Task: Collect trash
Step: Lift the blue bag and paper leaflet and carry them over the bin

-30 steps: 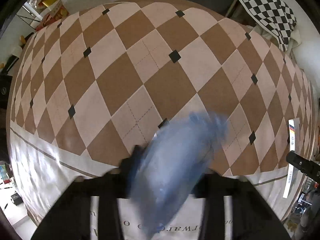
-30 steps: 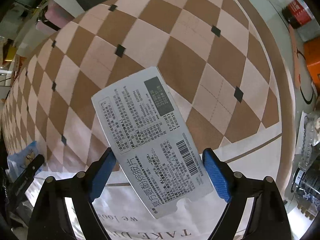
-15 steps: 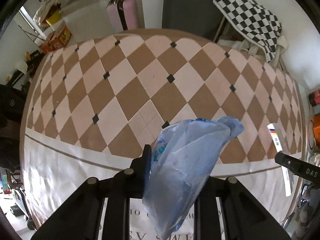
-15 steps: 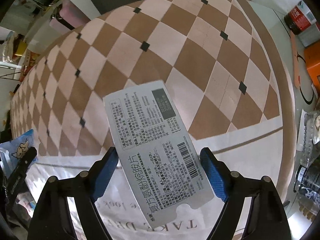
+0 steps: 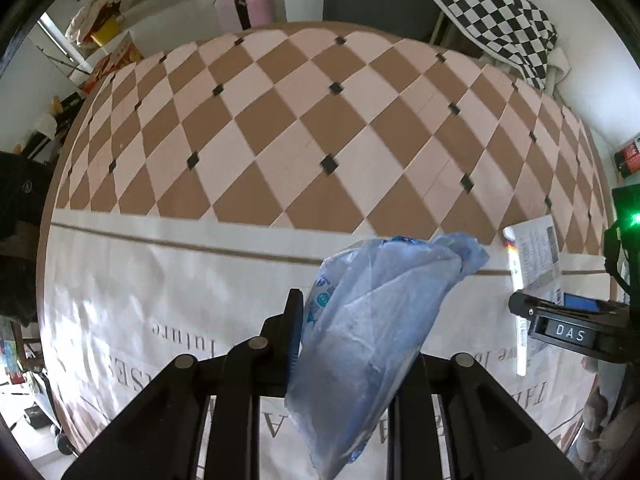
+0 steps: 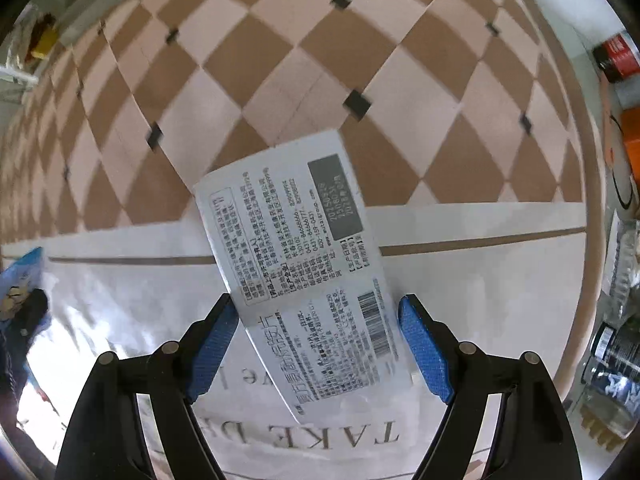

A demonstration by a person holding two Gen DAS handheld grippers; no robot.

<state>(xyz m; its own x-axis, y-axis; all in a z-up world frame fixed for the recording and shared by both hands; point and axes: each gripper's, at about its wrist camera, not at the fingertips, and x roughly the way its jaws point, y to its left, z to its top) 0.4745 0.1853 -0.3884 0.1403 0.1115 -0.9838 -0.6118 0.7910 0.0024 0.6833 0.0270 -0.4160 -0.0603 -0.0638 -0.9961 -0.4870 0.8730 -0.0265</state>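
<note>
My left gripper [image 5: 352, 344] is shut on a crumpled blue plastic bag [image 5: 372, 332] and holds it up over the rug. The bag hides the right finger. My right gripper [image 6: 316, 340] holds a flat white printed medicine box [image 6: 304, 276] between its blue pads [image 6: 424, 344], above the white border of the rug. The box [image 5: 534, 256] and the right gripper [image 5: 560, 320] also show at the right edge of the left wrist view. The blue bag [image 6: 20, 276] shows at the left edge of the right wrist view.
A rug [image 5: 280, 152] with brown and pink diamonds and a white lettered border covers the floor. A checkered cloth [image 5: 500, 16] and a pink suitcase [image 5: 248, 4] stand beyond it. Cans and bottles [image 6: 616, 60] stand along the right side.
Both grippers have drawn back toward the rug's white lettered border, with the bag and the box still held. The two grippers are closer together now.
</note>
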